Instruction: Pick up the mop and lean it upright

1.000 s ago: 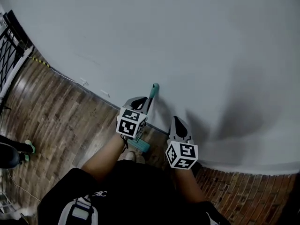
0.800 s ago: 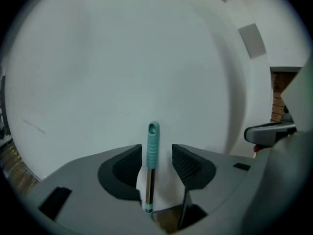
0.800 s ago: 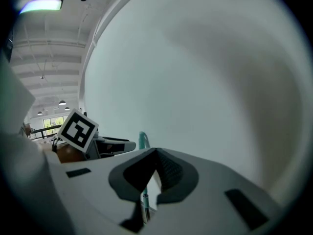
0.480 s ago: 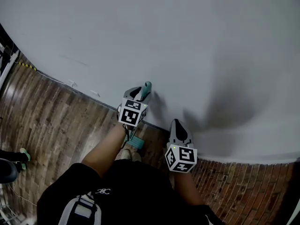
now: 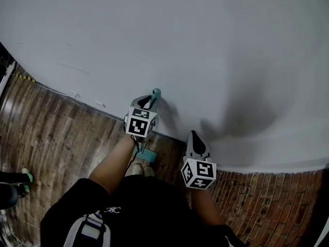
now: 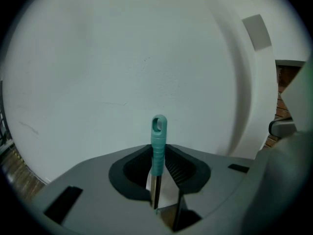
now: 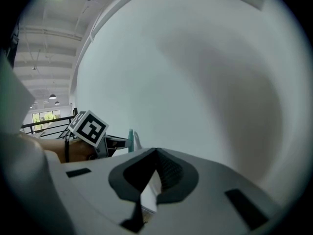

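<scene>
Mop [image 5: 154, 93] upright at the wall [image 5: 216, 45], left gripper [image 5: 149, 102] closing on its grip.

Centre of the head view: the mop stands almost vertical, its teal head low on the floor [image 5: 61, 133] by the person's feet and its tip close to the wall, probably so it can be leaned there. The left gripper's fingers are narrow and closing round the handle just under the tip, likely to steady it; a sliver of gap shows on one side. The handle has a ribbed teal grip with a hanging hole, with bare metal shaft below. The right gripper [image 5: 196, 138], lower right of centre, is well apart from the mop, its fingers narrow with nothing between them, seemingly spare.
</scene>
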